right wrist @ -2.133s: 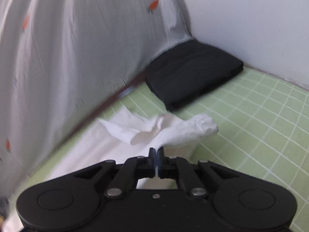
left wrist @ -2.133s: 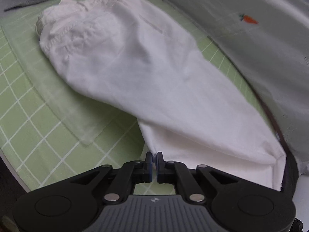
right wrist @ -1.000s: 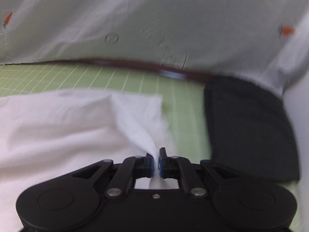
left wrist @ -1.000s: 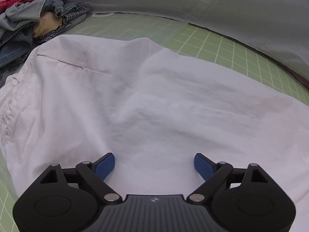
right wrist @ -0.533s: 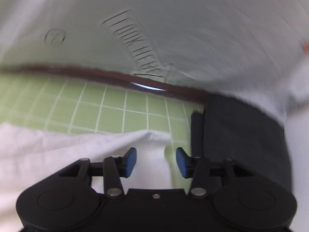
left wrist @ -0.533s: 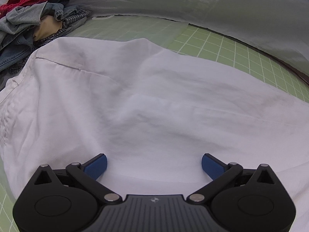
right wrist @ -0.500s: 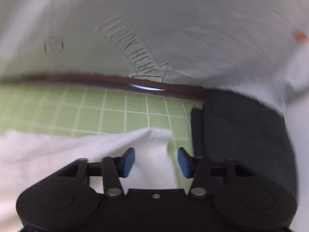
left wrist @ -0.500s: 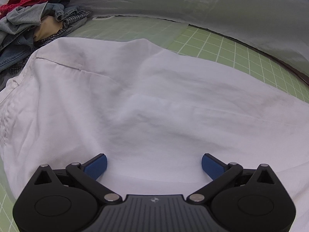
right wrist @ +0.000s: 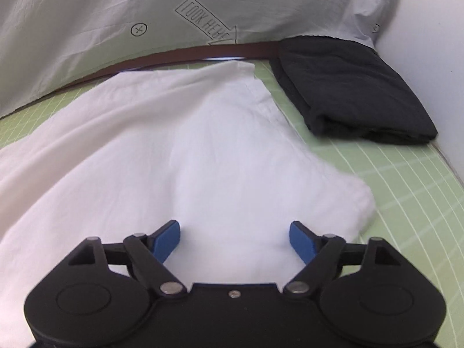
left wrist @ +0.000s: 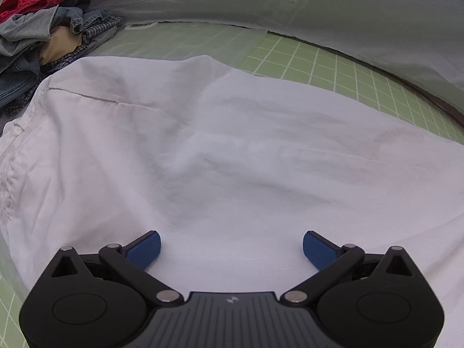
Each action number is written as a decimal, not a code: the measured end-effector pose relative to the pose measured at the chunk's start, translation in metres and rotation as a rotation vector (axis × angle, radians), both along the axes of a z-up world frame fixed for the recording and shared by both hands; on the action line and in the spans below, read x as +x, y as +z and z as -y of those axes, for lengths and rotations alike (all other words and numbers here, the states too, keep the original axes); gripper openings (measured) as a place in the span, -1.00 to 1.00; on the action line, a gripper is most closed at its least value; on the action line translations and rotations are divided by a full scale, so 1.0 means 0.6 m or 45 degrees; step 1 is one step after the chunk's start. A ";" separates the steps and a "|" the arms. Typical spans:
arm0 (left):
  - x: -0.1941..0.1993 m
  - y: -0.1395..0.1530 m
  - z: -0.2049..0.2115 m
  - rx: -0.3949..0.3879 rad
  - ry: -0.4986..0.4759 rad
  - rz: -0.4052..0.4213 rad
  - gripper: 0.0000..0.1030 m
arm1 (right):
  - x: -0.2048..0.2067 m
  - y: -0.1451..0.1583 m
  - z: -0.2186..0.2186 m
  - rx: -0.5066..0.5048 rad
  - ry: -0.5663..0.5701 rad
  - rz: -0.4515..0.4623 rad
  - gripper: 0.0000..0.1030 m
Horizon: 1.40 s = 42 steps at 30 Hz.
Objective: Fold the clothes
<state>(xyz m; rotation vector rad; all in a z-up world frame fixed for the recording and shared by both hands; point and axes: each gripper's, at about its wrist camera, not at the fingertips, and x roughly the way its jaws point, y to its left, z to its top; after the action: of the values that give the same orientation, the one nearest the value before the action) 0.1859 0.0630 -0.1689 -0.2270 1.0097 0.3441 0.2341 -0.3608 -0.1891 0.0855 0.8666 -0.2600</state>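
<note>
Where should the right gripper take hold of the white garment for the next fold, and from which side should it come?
Probably the hem corner of the white garment, nearest the right gripper, whose jaws stand open. That corner lies layered on the green mat with bare mat beside it, so come low from the right edge and pinch both layers.

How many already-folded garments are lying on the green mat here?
1: a folded black garment at the mat's far right, beside the spread white garment. The pile of unfolded clothes may hide others.

Soft even daylight, faint shadows, fisheye-bent edges, right view slightly blurred
</note>
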 end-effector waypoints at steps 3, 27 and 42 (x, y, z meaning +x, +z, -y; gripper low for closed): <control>-0.024 0.019 -0.013 -0.020 0.019 0.037 1.00 | -0.020 -0.001 0.010 0.071 -0.043 -0.017 0.77; -0.130 0.094 -0.436 -0.064 0.108 0.259 0.44 | -0.169 -0.005 -0.227 0.066 -0.311 -0.041 1.00; 0.061 0.041 -0.597 -0.274 -0.140 0.259 0.39 | -0.175 -0.010 -0.415 0.037 -0.511 0.014 1.00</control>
<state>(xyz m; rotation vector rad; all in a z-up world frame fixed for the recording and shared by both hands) 0.2225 0.4213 -0.1442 -0.3919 0.8536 0.1090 0.1291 -0.1115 -0.1949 0.2887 0.8380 -0.6218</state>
